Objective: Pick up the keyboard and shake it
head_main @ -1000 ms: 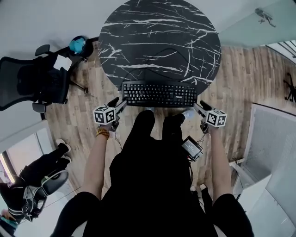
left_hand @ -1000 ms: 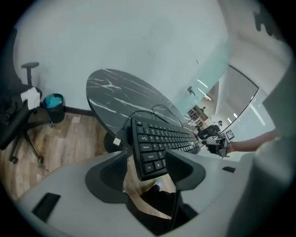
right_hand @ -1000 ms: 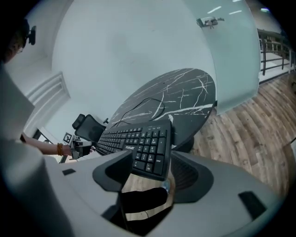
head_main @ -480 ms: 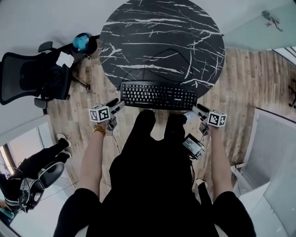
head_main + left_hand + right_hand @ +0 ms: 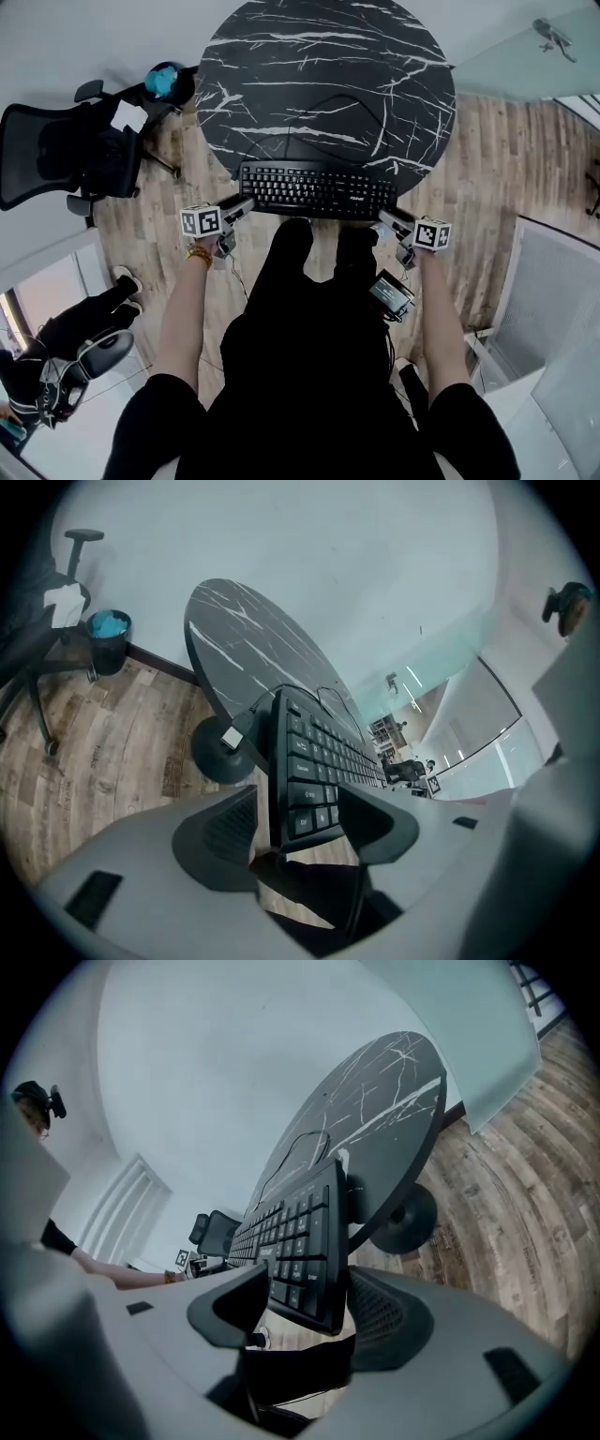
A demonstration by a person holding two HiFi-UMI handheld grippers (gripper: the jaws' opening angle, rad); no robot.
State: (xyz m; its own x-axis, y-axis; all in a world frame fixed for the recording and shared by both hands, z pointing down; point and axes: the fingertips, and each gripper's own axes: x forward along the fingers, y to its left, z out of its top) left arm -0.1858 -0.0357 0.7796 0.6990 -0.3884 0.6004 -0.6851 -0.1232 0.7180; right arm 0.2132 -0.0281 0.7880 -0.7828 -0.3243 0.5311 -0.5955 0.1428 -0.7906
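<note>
1. Black mesh office chair (image 5: 66, 155) with armrests stood well out to the left of the left gripper (image 5: 236, 208), on pale wooden plank flooring (image 5: 487, 159). A dark round bin with blue contents (image 5: 167, 82) stood just beyond it.

2. Left gripper was grey and two-jawed and carried a white marker cube (image 5: 200, 222). The hand holding it wore a gold bracelet (image 5: 198, 253) at the wrist. Its jaws stood spread wide and had just been opening. The keyboard's left end lay between them, one jaw over the keys and the other below. A gap showed between the ribbed pad and the underside, so nothing was pinched.

3. Black full-size keyboard (image 5: 316, 189) lay flat along the near rim of the table, reaching from the left gripper's jaws across to the right gripper's. Both ends projected past the curved rim.

4. Round black marble-patterned table with white veins (image 5: 328, 66) stood ahead of and between the two grippers. A thin black cable (image 5: 328, 105) looped over its top beyond the keyboard.

5. Right gripper (image 5: 386, 223) was grey, with its own marker cube (image 5: 432, 233). Its jaws were spread and straddled the keyboard's right end. The upper jaw stood above the keys and the ribbed lower pad sat just beside the underside. No squeeze was evident.

6. Small dark device with a screen (image 5: 388, 295) sat just behind the right gripper, beside the wrist.
</note>
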